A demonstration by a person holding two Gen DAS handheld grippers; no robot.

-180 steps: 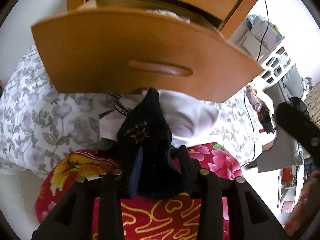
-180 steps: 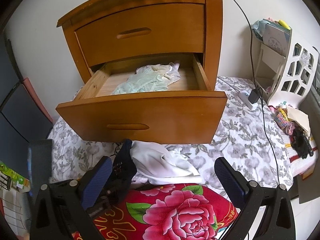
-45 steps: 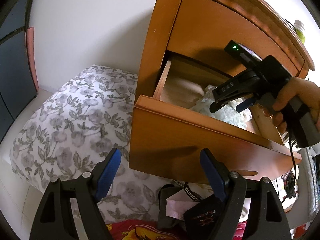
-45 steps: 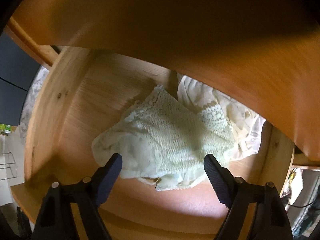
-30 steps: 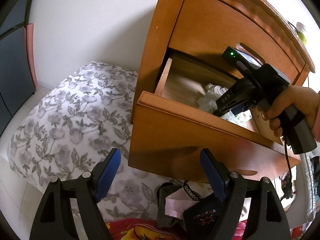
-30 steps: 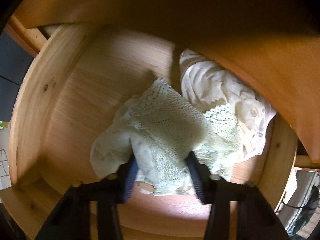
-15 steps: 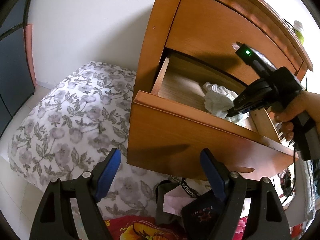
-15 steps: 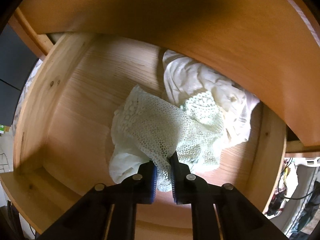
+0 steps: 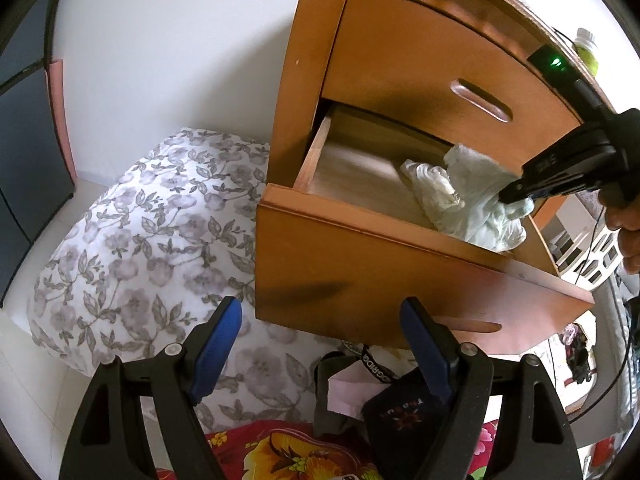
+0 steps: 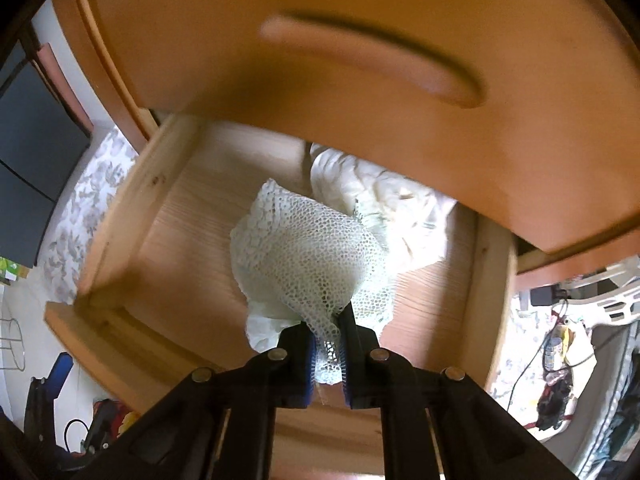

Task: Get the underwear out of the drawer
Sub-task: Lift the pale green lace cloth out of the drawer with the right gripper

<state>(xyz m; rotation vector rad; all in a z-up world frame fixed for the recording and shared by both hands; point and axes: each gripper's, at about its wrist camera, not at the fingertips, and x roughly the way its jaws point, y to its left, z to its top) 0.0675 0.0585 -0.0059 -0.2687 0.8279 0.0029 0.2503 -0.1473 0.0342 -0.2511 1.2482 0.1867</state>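
Note:
The lower drawer (image 9: 400,264) of a wooden nightstand stands pulled out. My right gripper (image 10: 327,354) is shut on pale green lace underwear (image 10: 308,256), which hangs from the pads above the drawer floor (image 10: 192,240). In the left wrist view the same underwear (image 9: 480,204) is lifted above the drawer rim at the tip of the right gripper (image 9: 516,200). A cream garment (image 10: 380,200) lies at the back of the drawer. My left gripper (image 9: 320,336) stays open and empty below the drawer front, above a dark garment (image 9: 404,416).
The closed upper drawer (image 9: 440,76) hangs right over the open one. A floral grey-and-white cushion (image 9: 140,248) lies left of the nightstand. A red flowered cloth (image 9: 288,448) with a pile of clothes sits below the drawer. A white plastic rack (image 9: 592,252) and cables are on the right.
My right gripper closed on the green lace underwear in the drawer and has lifted it up and back off the drawer floor. The left gripper stayed open and nearly still.

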